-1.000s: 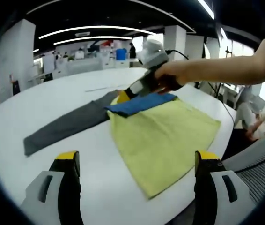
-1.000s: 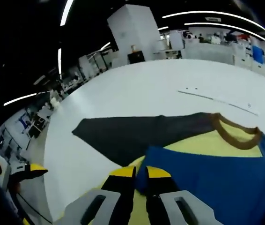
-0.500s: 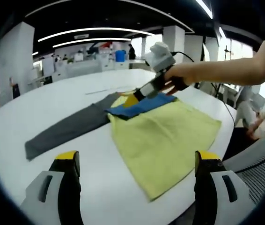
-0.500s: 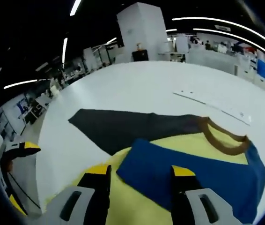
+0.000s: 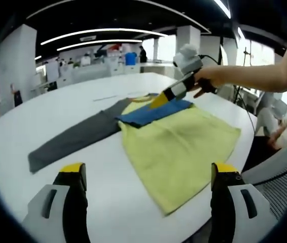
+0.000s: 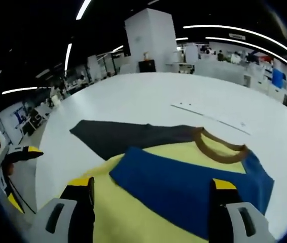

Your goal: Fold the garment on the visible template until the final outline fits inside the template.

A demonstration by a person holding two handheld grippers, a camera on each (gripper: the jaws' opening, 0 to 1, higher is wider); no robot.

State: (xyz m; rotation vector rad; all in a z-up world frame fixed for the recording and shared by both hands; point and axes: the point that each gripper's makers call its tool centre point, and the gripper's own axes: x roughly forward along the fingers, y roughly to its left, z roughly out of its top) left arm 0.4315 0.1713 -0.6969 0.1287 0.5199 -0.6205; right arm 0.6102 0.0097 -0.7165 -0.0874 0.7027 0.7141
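Garment lying flat on the white table (image 5: 42, 109), one sleeve folded in

Taking the garment (image 5: 179, 147) as landmark: the grey sleeve (image 5: 75, 137) stretches out flat from its left side, the blue sleeve (image 5: 151, 112) lies folded across its collar end. The left claw (image 5: 146, 174) hangs with jaws apart short of its hem; the right claw (image 5: 165, 96), jaws apart, hovers over the blue sleeve. Soft, light, limp cloth: probably best pinched at the grey cuff.
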